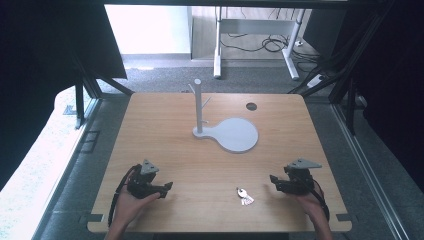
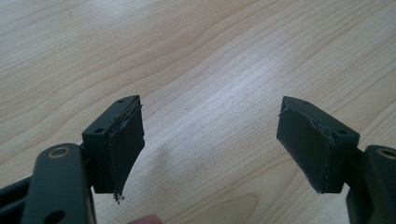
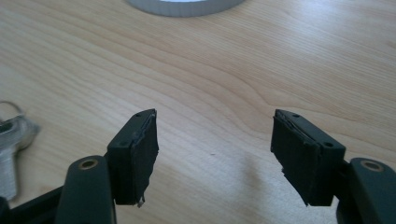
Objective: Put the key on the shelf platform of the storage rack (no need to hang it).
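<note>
Broadly, the wooden counter (image 1: pixel 210 165) carries everything, with a small dark round hole (image 1: pixel 251 106) near its far edge. Next in size is the grey stand (image 1: pixel 227 131): a flat round base with 1 upright post that bears short pegs, set toward the far middle of the counter. The left gripper (image 1: pixel 167 189) rests in the person's left hand at the near left, its 2 jaws spread wide over bare wood with nothing between them. The right gripper (image 1: pixel 273 181) sits in the right hand at the near right, its jaws also apart and empty. Smallest are the keys (image 1: pixel 244 195), a little silvery bunch lying flat on the counter near its front edge, between the 2 grippers and closer to the right one; they lie beside its jaws, untouched.
</note>
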